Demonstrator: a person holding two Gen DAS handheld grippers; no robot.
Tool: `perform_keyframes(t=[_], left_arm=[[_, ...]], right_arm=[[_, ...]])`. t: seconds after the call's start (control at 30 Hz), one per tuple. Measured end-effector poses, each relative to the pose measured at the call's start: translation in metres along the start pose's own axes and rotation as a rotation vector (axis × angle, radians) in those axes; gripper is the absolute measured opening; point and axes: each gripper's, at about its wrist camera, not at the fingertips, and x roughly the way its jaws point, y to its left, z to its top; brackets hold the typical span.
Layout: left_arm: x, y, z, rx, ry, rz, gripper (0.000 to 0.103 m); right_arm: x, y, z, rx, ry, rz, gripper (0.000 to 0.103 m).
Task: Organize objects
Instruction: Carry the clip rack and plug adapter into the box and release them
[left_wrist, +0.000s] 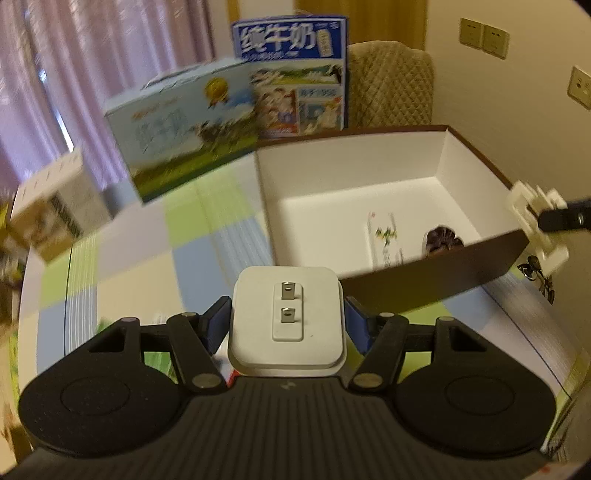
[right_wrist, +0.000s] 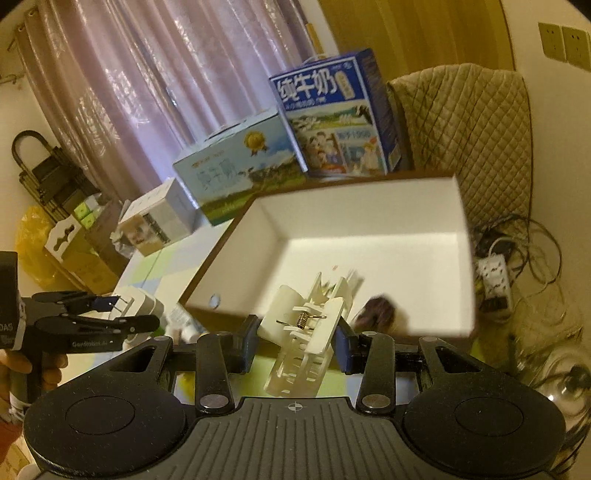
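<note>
two loads | left gripper pinches plug adapter sides, rigid, slick | right gripper clamps clothes peg between fingers, light, brittle

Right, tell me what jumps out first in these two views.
The left tongs are shut on a white plug, prongs facing the camera, just short of the open box. The right tongs grip a white clip at the box's near wall; a few small items already lie inside. Two blue milk cartons stand behind the box.
</note>
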Motion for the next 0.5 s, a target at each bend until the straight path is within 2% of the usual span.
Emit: perform_keyframes(t=[0.13, 0.27, 0.5], left_arm=[[0.017, -0.016, 0.03, 0.038, 0.005, -0.008, 0.061], [0.042, -0.03, 0.052, 0.047, 0.042, -0.014, 0.061], [0.084, -0.04, 0.072, 0.016, 0.099, -0.029, 0.061]], right_arm=[[0.007, -0.016, 0.03, -0.043, 0.012, -0.066, 0.039], [0.028, -0.03, 0.048, -0.054, 0.056, -0.115, 0.039], [0.068, -0.048, 0.048, -0.093, 0.138, -0.189, 0.039]])
